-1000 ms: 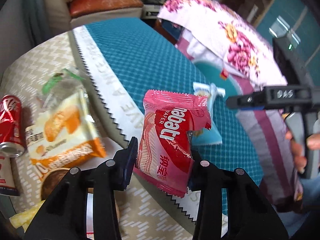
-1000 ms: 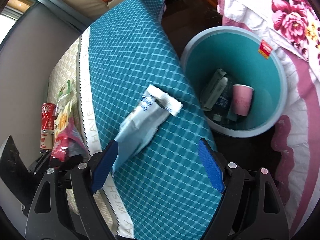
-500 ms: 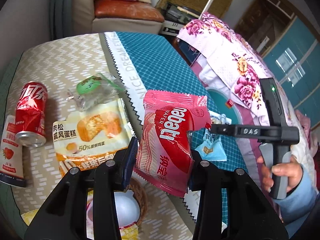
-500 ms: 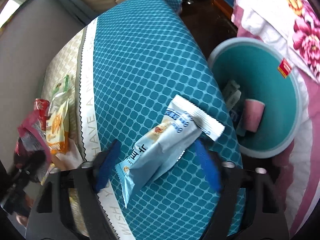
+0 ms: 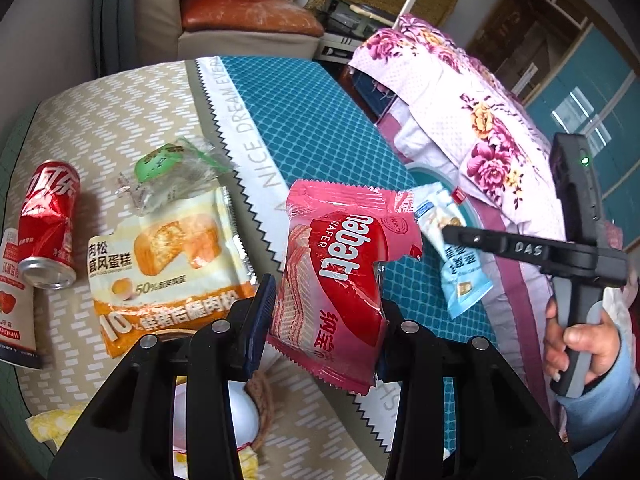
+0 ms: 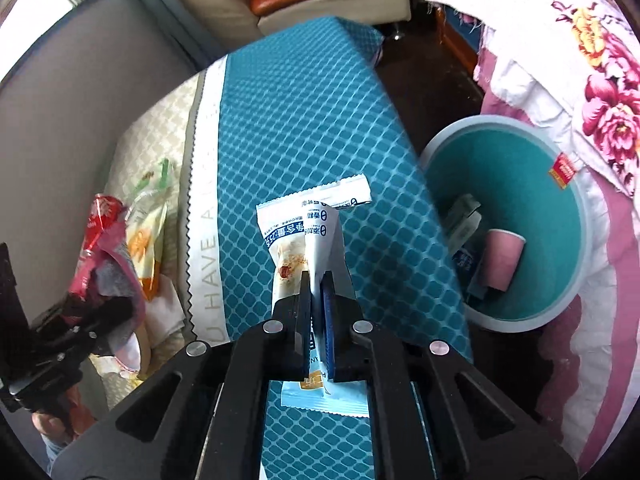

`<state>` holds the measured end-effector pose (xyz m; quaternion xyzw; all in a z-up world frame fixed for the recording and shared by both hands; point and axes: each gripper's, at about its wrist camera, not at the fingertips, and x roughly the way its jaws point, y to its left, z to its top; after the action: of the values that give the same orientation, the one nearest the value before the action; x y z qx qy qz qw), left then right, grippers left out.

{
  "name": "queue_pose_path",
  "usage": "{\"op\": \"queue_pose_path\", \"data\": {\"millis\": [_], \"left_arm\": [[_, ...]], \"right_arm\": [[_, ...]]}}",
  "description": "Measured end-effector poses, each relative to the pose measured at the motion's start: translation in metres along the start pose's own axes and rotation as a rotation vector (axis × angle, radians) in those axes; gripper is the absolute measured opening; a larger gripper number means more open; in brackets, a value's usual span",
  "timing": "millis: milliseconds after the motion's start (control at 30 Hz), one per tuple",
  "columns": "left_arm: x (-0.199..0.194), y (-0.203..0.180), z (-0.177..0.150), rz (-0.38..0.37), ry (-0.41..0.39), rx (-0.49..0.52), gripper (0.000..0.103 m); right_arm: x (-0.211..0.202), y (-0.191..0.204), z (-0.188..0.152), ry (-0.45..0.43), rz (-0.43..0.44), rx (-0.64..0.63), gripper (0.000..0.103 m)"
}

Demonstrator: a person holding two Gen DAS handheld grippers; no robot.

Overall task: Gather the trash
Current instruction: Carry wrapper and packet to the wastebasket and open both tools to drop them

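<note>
My left gripper (image 5: 322,312) is shut on a red wafer wrapper (image 5: 340,276) and holds it above the table. My right gripper (image 6: 316,280) is shut on a pale blue snack wrapper (image 6: 304,232), which is crumpled between the pads and lifted off the teal tablecloth (image 6: 296,120). The same blue wrapper (image 5: 452,252) shows in the left wrist view under the right gripper (image 5: 448,232), held by a hand (image 5: 580,340). A teal bin (image 6: 568,280) stands on the floor to the right of the table, with a pink cup (image 6: 502,260) and other wrappers inside.
On the beige cloth lie a crushed red can (image 5: 50,220), an orange cake wrapper (image 5: 168,260), a clear wrapper with a green label (image 5: 168,176) and a white cup (image 5: 14,312). A floral quilt (image 5: 460,112) lies beyond the bin, a sofa (image 5: 240,28) behind the table.
My right gripper closed on the blue wrapper and lifted it off the cloth. My left gripper kept its hold on the red wrapper and drew back, so more of the table shows.
</note>
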<state>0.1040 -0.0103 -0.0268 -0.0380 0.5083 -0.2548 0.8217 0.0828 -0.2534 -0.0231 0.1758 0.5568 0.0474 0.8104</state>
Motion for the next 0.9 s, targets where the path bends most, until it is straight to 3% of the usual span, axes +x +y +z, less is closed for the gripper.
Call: {"op": "queue_pose_path", "data": {"millis": [400,900], "left_arm": [[0.014,-0.058,0.018,0.017,-0.001,0.069,0.042],[0.06,-0.156,0.042,0.031,0.046,0.202,0.042]], "right_arm": [[-0.061,-0.047,0.003,-0.156,0.0,0.054,0.005],[-0.099,-0.13,0.0,-0.258,0.011,0.163,0.005]]}}
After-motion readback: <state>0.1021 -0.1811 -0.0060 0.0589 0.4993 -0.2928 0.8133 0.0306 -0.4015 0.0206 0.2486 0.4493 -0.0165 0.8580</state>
